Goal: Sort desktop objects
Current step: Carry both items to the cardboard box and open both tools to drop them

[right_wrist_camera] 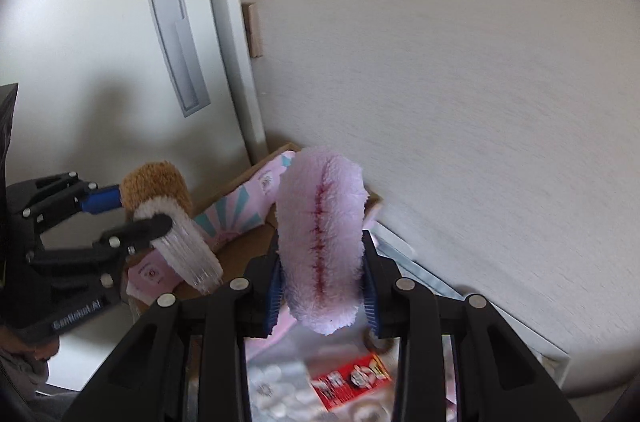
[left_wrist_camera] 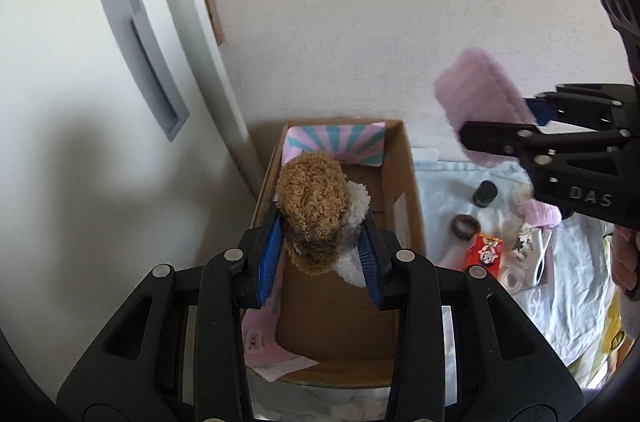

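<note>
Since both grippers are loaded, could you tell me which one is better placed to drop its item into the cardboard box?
Left: the left gripper holds the brown fluffy item directly over the cardboard box; the right gripper holds its pink one off to the side.

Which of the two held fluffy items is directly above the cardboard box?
The brown-and-white fluffy item in the left gripper hangs over the cardboard box; the pink one, in the right gripper, is off to the side.

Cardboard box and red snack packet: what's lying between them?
Only pale cloth lies between cardboard box and red packet, in the left wrist view.
</note>
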A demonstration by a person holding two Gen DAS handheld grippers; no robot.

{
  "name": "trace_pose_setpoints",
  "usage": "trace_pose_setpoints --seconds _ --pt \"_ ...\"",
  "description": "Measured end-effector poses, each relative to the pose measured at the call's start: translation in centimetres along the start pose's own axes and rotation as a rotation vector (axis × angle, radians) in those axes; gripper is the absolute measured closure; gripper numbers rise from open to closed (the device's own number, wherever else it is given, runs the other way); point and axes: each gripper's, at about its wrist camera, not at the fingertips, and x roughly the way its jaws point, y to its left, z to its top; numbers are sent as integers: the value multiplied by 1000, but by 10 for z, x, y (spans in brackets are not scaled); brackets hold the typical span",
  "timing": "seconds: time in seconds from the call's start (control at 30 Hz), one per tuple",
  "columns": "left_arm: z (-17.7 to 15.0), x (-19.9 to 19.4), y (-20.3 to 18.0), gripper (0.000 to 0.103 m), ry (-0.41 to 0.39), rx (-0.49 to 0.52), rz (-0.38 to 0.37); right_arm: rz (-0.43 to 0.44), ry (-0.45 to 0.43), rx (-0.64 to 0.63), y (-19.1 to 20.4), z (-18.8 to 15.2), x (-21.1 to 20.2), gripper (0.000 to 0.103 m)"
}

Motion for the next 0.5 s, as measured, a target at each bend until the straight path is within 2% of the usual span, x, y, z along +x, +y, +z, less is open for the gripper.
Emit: trace_pose_setpoints --seconds 0.17,0.33,0.5 --pt "-13 28 10 71 61 -3 -31 83 83 28 15 11 57 72" --pt "-33 52 14 71 130 -3 -61 74 184 20 22 4 110 72" --pt "-50 71 11 71 182 8 -67 72 244 22 21 0 138 72"
